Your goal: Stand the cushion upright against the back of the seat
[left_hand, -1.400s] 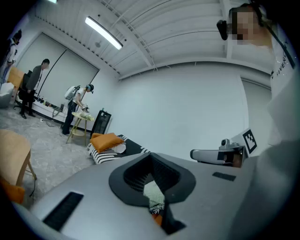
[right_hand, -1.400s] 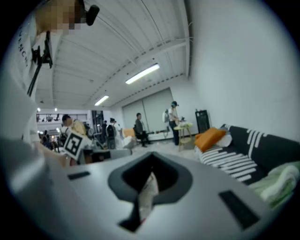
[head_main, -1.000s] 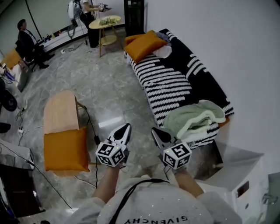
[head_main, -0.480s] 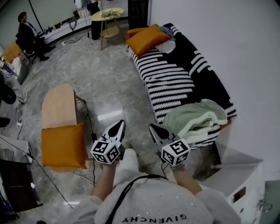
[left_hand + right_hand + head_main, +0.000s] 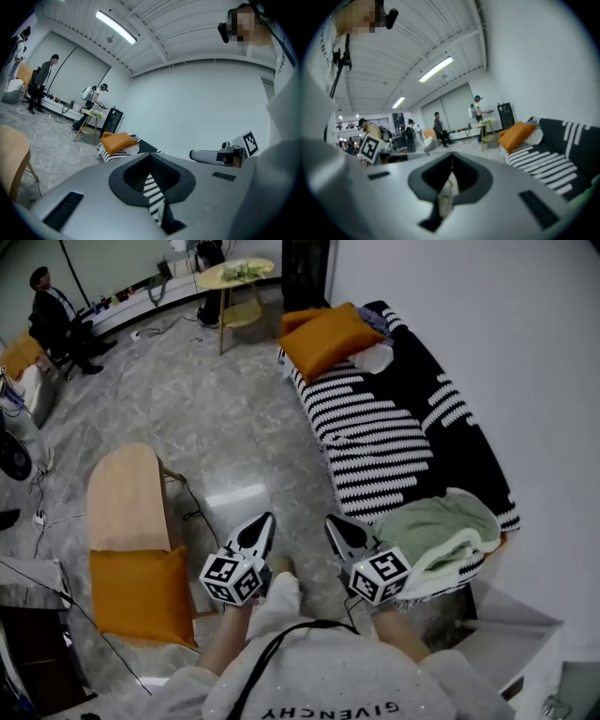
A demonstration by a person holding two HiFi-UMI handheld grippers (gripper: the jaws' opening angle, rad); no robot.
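Observation:
An orange cushion lies slanted at the far end of the black-and-white striped sofa, partly over a white thing. It also shows in the left gripper view as the cushion and in the right gripper view as the cushion, well ahead of both jaws. My left gripper and right gripper are held side by side over the floor, near the sofa's near end. Both are shut with nothing in them. From the left gripper I see the right one off to the side.
A green blanket is heaped on the sofa's near end. A wooden bench with another orange cushion stands at the left. A round yellow table is beyond the sofa. A person sits far left. Cables lie on the floor.
The whole view has shifted: sofa, blanket and bench have slid down the picture as I move forward over the floor. Both grippers keep their place before me, still shut.

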